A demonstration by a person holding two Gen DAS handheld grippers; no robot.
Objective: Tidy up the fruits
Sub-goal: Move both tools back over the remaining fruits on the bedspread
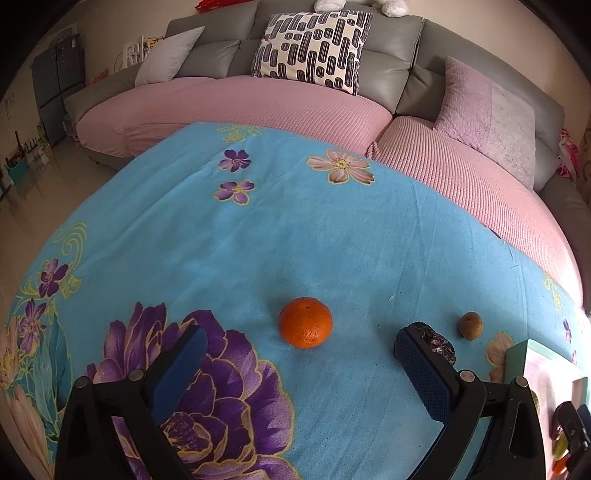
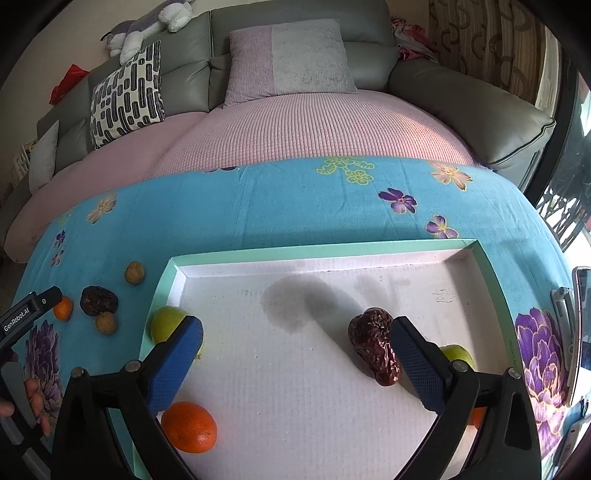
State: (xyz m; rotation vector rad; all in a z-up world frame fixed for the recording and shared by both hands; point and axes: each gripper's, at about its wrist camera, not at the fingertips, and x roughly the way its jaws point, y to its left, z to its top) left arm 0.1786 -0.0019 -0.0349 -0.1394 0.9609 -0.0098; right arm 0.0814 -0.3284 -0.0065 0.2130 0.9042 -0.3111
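Our right gripper (image 2: 295,341) hangs wide open over the tray (image 2: 325,246), red date (image 2: 375,345) lying loose inside with an orange (image 2: 189,427), while our open left gripper (image 1: 301,363) still faces another orange (image 1: 306,322) on the cloth.

Cloth under me: blue floral tablecloth (image 1: 295,229)
Beyond it: grey sofa (image 1: 391,40) with pink cover (image 2: 303,125)
Cushions I see: black-and-white patterned pillow (image 1: 314,48), lilac cushion (image 2: 291,55)
On the backrest: plush toy (image 2: 147,26)
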